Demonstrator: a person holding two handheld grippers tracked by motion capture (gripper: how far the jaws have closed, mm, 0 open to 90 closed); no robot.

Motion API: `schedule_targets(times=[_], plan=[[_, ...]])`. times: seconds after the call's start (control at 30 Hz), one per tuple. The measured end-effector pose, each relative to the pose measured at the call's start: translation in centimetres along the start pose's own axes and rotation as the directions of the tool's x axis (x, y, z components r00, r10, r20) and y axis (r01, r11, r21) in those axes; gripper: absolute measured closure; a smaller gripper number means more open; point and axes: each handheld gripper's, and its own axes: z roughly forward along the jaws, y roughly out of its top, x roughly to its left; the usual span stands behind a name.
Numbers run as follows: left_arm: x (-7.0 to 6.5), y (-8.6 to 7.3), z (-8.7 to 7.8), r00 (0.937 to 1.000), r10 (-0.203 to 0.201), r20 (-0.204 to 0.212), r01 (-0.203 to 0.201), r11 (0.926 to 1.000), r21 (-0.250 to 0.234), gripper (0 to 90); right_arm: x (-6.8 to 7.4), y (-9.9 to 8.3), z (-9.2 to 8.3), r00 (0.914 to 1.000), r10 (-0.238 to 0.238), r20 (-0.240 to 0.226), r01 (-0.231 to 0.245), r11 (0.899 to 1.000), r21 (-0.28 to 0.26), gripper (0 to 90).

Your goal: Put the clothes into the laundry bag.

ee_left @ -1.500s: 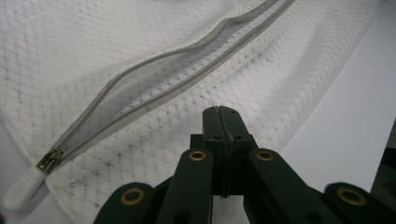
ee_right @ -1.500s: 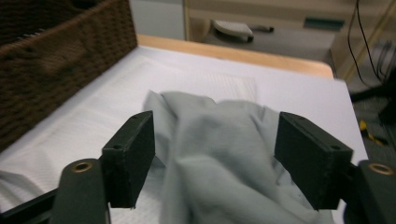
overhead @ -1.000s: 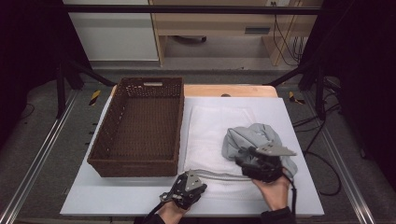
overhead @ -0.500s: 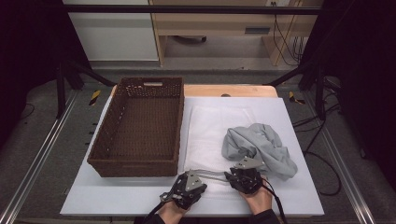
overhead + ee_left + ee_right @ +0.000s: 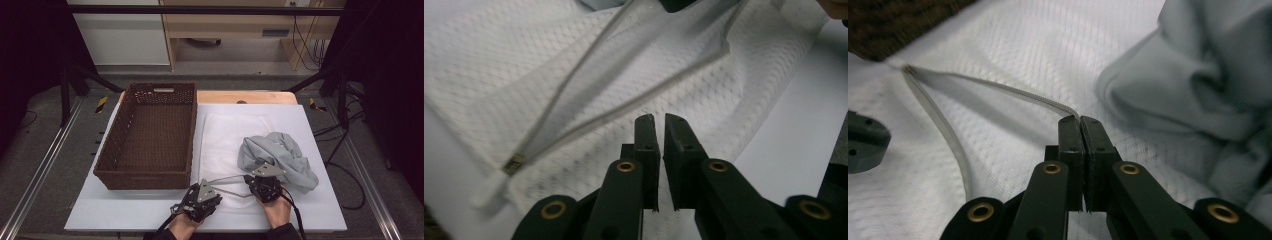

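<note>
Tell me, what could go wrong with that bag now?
The right hand-held gripper has just been closing on the thin zip edge of the mesh bag; that could slip out. The left hand-held gripper has just been opening, nothing between its jaws, so the bag's mouth might sag shut.

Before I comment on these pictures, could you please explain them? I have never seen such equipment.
There is no machine here. A person holds a two-jaw tool in each hand.

The high view looks down on a white table. The other two pictures come from small cameras riding on the tools, looking along their black jaws.

On the table are an empty brown basket, a flat white mesh bag with an open zipper, and a crumpled grey garment.

The right hand-held gripper has just closed on the bag's zipper edge. The left hand-held gripper has just been opening. Its jaws stand slightly apart over the mesh, with nothing visible between them.
</note>
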Motion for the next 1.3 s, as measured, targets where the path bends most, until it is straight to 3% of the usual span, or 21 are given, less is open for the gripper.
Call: schedule_targets(times=[0.17,0.33,0.47,0.53,0.63,0.73,0.87,1.0,1.13,1.2,1.23,1.3], plan=[[0.3,2.5,-0.3,0.9995,0.009,-0.030,-0.010,0.9991,-0.042,69.6,-0.6,1.0,-1.5,0.9999,0.007,-0.009,-0.007,0.998,-0.069,88.7],[0.1,4.9,1.4,0.9951,0.034,-0.093,-0.039,0.9974,-0.060,58.0,-0.8,1.1,-1.9,0.9997,0.013,-0.020,-0.015,0.995,-0.094,88.6],[0.4,6.1,3.2,0.9944,0.042,-0.097,-0.046,0.9979,-0.046,56.2,-0.9,0.8,-2.1,0.9993,0.012,-0.036,-0.015,0.995,-0.099,88.5],[0.5,6.3,4.0,0.9946,0.051,-0.090,-0.054,0.9980,-0.034,59.0,-0.9,0.7,-2.1,0.9991,0.012,-0.042,-0.015,0.995,-0.095,88.3],[0.9,6.3,4.6,0.9984,0.033,-0.047,-0.034,0.9991,-0.025,76.5,-0.8,0.7,-2.0,0.9991,0.012,-0.041,-0.015,0.996,-0.093,87.9],[0.8,6.2,4.8,0.9976,0.055,-0.041,-0.055,0.9984,-0.010,87.2,-0.8,0.7,-1.9,0.9990,0.013,-0.042,-0.016,0.996,-0.091,87.0],[0.7,6.2,4.6,0.9975,0.060,-0.037,-0.061,0.9981,-0.010,88.2,-0.9,0.7,-2.1,0.9989,0.014,-0.045,-0.018,0.995,-0.099,82.0],[1.1,6.2,4.5,0.9990,0.039,-0.021,-0.039,0.9992,-0.005,88.4,-1.5,0.9,-3.6,0.9989,0.022,-0.042,-0.027,0.990,-0.135,70.8],[0.9,6.1,4.3,0.9986,0.048,-0.021,-0.048,0.9989,-0.001,88.4,-3.1,0.8,-6.8,0.9990,0.041,0.017,-0.036,0.979,-0.201,59.9],[0.9,6.1,4.2,0.9988,0.045,-0.019,-0.045,0.9990,-0.004,88.4,-4.3,0.4,-8.3,0.9965,0.063,0.054,-0.051,0.978,-0.204,53.2],[0.9,6.1,4.2,0.9989,0.043,-0.017,-0.043,0.9991,-0.004,88.4,-5.0,0.1,-9.0,0.9921,0.081,0.095,-0.061,0.978,-0.199,51.4],[0.8,6.1,4.2,0.9991,0.040,-0.013,-0.040,0.9992,-0.004,88.4,-5.9,-0.6,-9.7,0.9897,0.085,0.115,-0.062,0.981,-0.183,51.1]])
